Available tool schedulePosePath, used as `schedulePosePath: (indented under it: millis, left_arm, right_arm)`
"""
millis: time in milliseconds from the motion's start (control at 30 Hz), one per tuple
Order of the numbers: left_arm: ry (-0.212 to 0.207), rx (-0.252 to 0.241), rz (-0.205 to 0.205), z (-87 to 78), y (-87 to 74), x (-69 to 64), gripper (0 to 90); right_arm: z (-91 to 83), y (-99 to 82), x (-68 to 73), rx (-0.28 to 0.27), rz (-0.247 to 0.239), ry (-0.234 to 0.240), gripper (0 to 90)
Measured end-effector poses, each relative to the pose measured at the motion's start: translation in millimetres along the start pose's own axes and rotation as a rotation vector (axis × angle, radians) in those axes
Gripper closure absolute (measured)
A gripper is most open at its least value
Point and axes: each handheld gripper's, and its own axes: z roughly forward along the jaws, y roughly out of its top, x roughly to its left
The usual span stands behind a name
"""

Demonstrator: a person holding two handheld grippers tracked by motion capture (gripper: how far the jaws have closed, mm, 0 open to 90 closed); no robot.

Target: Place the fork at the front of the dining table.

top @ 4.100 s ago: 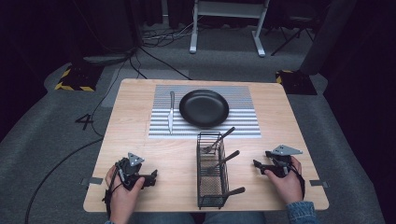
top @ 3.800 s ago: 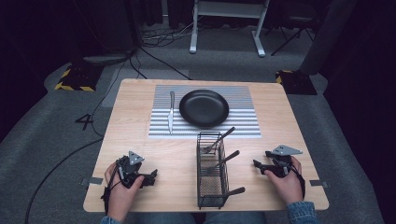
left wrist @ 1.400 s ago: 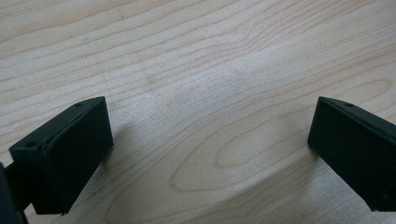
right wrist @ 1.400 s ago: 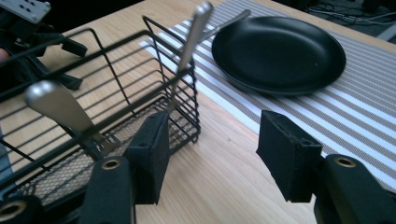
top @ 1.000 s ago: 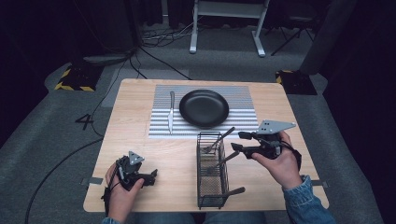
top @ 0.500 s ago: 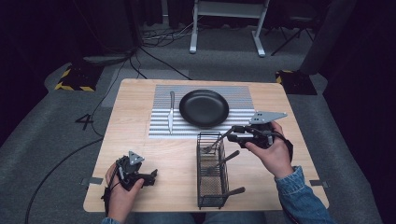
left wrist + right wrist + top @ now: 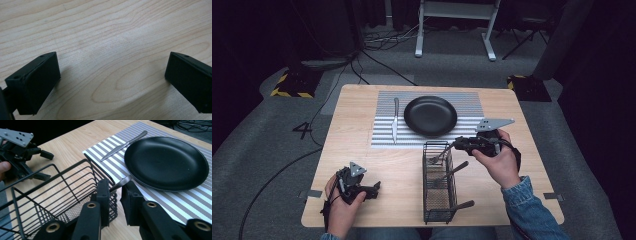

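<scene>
1. compared with the earlier shots, the right gripper had travelled in from the right edge of the table up to the far end of the wire basket. the left gripper hadn't budged from its near-left spot.

2. the thing it was going for: a utensil handle poking up out of the basket's far end, just beside the black plate on the striped mat. two more handles stuck out of the basket's right side further down in the high view.

3. right jaws were a little apart with the handle tip sitting in the gap. not clamped yet as far as i could tell, there was daylight on both sides.

4. left jaws were wide apart, gripping nothing, parked over bare wood.

5. doing this bit well, imo: squeeze lower on the handle rather than on the very tip, so it doesn't swivel, then draw it out along its own slant so the other end doesn't snag the wire. watch the basket too, it looked light enough to drag along.

6. pose: right hand was reached forward and turned inward, gripper pointing left across the table toward the basket, grey plate on top. left hand rested low near the table's front edge, pointing right.

7. a knife already lay on the mat left of the plate.
</scene>
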Motion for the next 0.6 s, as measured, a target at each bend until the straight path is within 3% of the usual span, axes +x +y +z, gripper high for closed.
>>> schedulePosePath:
  millis: [400, 600]
  left_arm:
    - [0.0, 0.0, 0.0, 0.0, 0.0, 0.0, 0.1]
    - [0.0, 0.0, 0.0, 0.0, 0.0, 0.0, 0.1]
  right_arm:
    - [-3.3, 10.4, 10.0, -0.061, -0.006, 0.04, 86.8]
    - [-10.5, 18.3, 14.8, -0.094, -0.03, 0.015, 87.1]
